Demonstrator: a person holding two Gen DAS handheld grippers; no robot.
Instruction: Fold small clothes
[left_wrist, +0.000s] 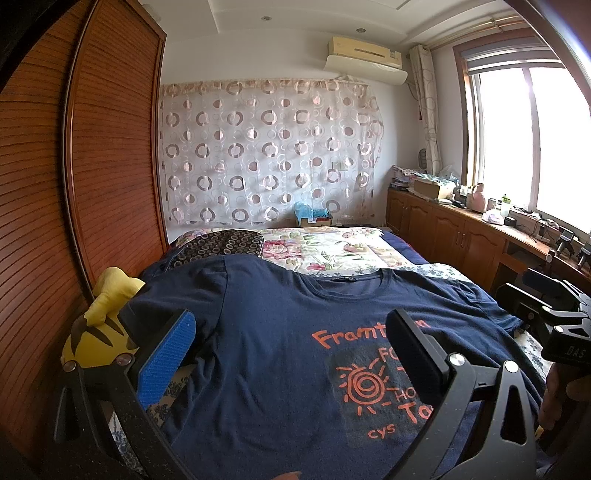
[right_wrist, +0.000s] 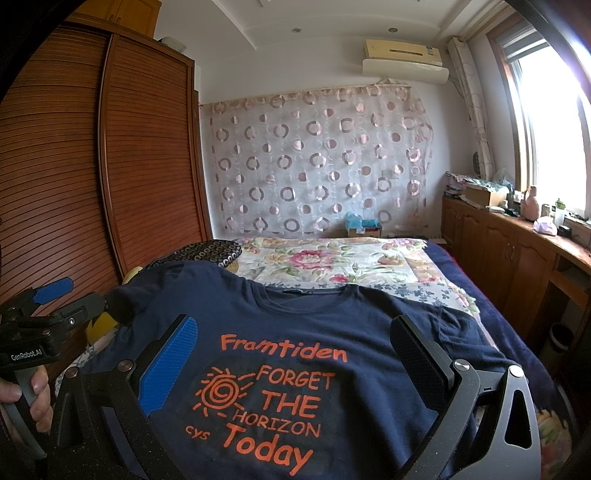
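Lying flat, front up, on the floral-quilted bed (right_wrist: 332, 258) is the navy cotton T-shirt with orange print (right_wrist: 314, 332), neckline toward the far headboard end. Left claw (left_wrist: 291, 354) hovers wide over the shirt's left half, holding nothing; right claw (right_wrist: 295, 350) spread wide above the shirt's chest print, also holding nothing. Print reads "Framtiden FORGET THE HORIZON Today", plus small "cys". Left claw body, seen from right wrist, reads "GenRobot.AI". Yellow striped plush toy (left_wrist: 99, 332) just left of the shirt's sleeve. Small cardboard box (right_wrist: 364, 230) beyond the bed's head holds blue crumpled material.
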